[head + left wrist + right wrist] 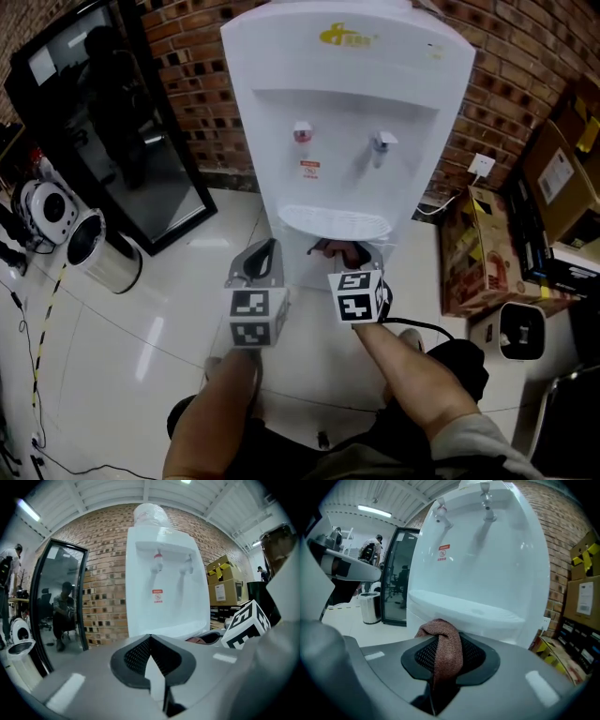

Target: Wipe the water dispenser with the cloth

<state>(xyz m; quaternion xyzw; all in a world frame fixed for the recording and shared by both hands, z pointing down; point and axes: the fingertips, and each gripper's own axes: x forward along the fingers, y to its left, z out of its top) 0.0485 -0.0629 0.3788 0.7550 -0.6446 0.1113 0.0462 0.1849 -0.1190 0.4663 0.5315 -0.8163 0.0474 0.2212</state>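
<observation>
Left gripper (149, 638) sits closed, empty; right gripper (442, 640) pinches the cloth (446, 654) — dispenser (487, 573) just ahead of my fingertips. Little cloth pokes out, so bare jaw could scrape the plastic — or the wad slip free.

no text readable | water dispenser (347, 122) top: yellow logo (344, 37), blurred | centre: red-and-white sticker (309, 169), print too small | right edge: cardboard box (577, 202) label (555, 176), illegible
</observation>
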